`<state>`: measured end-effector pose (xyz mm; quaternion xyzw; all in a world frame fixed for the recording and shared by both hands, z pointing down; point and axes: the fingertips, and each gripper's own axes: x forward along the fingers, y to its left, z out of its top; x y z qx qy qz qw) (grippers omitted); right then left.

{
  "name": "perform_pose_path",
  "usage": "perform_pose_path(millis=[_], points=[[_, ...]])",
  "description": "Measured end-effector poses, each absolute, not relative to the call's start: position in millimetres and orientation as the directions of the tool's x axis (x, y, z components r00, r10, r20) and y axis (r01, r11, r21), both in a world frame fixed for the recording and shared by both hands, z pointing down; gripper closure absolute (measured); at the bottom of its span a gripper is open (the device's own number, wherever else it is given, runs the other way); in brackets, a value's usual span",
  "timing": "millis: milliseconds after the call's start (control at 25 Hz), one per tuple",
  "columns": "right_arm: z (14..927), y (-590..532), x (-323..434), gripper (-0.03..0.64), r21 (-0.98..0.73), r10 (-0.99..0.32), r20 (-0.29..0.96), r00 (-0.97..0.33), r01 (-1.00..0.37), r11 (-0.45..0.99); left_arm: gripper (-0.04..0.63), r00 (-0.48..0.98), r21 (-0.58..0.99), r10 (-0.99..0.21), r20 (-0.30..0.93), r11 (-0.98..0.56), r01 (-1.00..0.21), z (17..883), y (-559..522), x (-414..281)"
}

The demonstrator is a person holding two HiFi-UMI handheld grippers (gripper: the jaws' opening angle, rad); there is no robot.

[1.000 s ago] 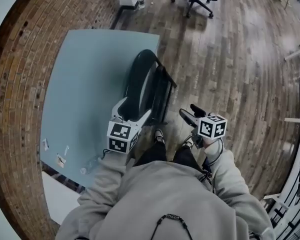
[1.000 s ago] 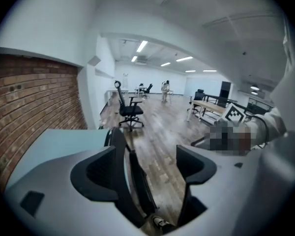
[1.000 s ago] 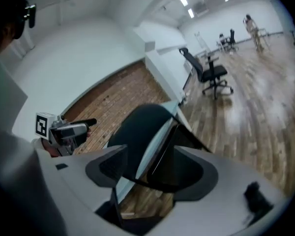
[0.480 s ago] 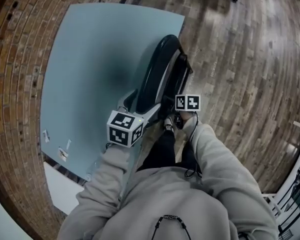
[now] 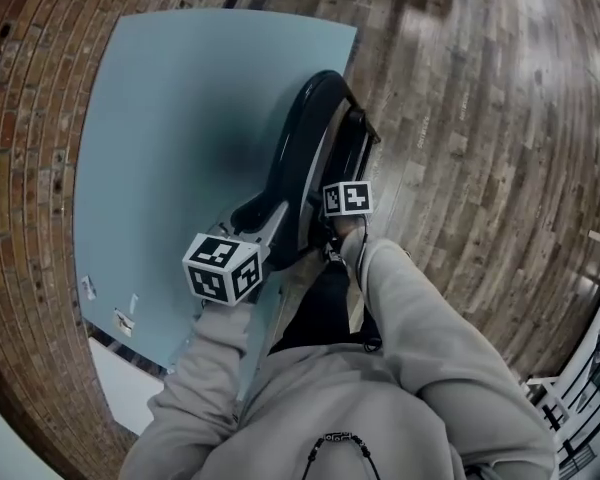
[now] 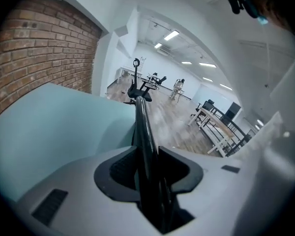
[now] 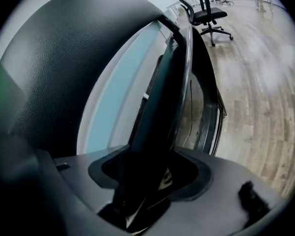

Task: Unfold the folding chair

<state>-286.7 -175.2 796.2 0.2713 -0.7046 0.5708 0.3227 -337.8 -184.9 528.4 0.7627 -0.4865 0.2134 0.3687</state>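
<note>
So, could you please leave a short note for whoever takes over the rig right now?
Left gripper: its tongs have just closed onto the thin top edge of the folding chair.
Right gripper: its tongs have just been closing on a thicker dark part of the chair, which fills them.
Chair: folded flat, upright on the wooden floor, next to the pale blue panel.
Done: both grips made.
To do: probably pull the two parts apart to open it.
</note>
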Motion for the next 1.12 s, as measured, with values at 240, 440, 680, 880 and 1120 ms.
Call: perform_pose_path(millis=[240, 440, 680, 880, 1120], points=[[785.4, -164.8, -242.9, 0.404, -0.635, 0.035, 0.764, -0.645, -0.740, 0.220, 0.462, 0.530, 0.483, -0.574, 0.624, -0.249, -0.839, 517.3, -176.2, -298.6], [781.2, -147.2, -148.3, 0.462, -0.655, 0.053, 0.754, -0.655, -0.742, 0.148, 0.463, 0.568, 0.530, -0.564, 0.599, -0.252, -0.809, 515.3, -169.7, -256.8], [801.6, -125.0, -41.1, 0.469, -0.764, 0.115, 0.643, -0.757, -0.644, 0.029, 0.463, 0.591, 0.548, -0.527, 0.611, -0.257, -0.796, 530.4, -164.0, -224.5], [821.4, -114.4, 34.1, 0.469, -0.861, 0.088, 0.509, -0.856, -0.507, 0.046, 0.463, 0.629, 0.599, -0.511, 0.585, -0.250, -0.760, 541.6, -158.1, -181.9], [880.4, -97.9, 119.4, 0.465, -0.939, 0.087, 0.343, -0.935, -0.339, 0.056, 0.471, 0.612, 0.663, -0.539, 0.578, -0.126, -0.738, 579.5, -154.1, -170.1]])
